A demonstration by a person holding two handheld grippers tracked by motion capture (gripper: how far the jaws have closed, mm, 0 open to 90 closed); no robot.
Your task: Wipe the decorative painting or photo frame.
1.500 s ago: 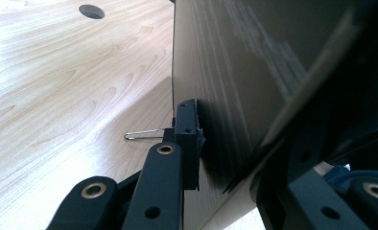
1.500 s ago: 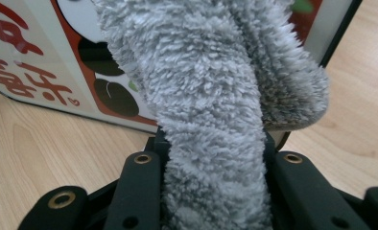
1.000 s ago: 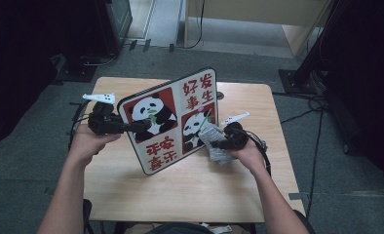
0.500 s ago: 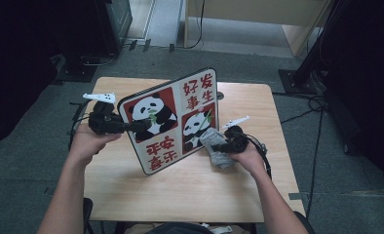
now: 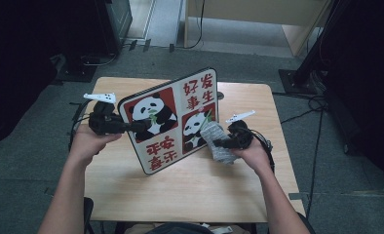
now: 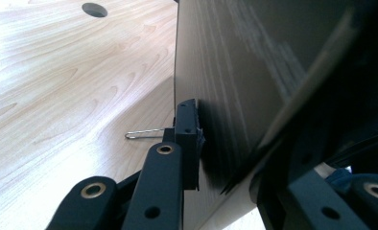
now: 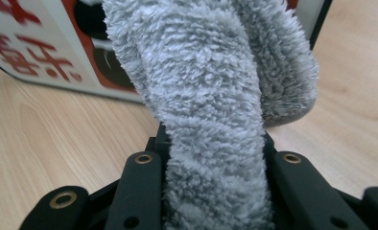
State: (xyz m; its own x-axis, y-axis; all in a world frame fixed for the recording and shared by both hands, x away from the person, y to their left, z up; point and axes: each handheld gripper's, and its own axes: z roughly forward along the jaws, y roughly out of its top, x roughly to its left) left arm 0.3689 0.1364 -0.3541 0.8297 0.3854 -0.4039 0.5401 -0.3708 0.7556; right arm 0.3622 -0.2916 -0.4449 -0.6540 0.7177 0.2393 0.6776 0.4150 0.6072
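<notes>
Left gripper [image 5: 131, 126] is clamped on the left edge of the panda board [image 5: 173, 119], jaws pinched tight on the panel w/ a small black clip [image 6: 187, 139] and its wire handle [image 6: 144, 133] sitting right at the grip, as the left gripper view shows. Board stands tilted on its lower edge on the wooden table [image 5: 190, 195], printed face toward the person. Right gripper [image 5: 218, 143] has its jaws squeezed on a grey fluffy cloth [image 5: 217, 141], which bulges up between them in the right gripper view and presses vs. the board's lower right panel, approx. at the smaller panda.

Judged step: wiping the board face while the other hand steadies it.

Risks from here:
- Board is propped on one edge only; a hard push w/ the cloth could pivot it around the left grip or slide its base across the table.
- Grip is at the very edge, so a twist may slip the panel out, esp. if the clip shifts.
- Cloth is bunched; a loose fold could snag the board's corner and drag it.
</notes>
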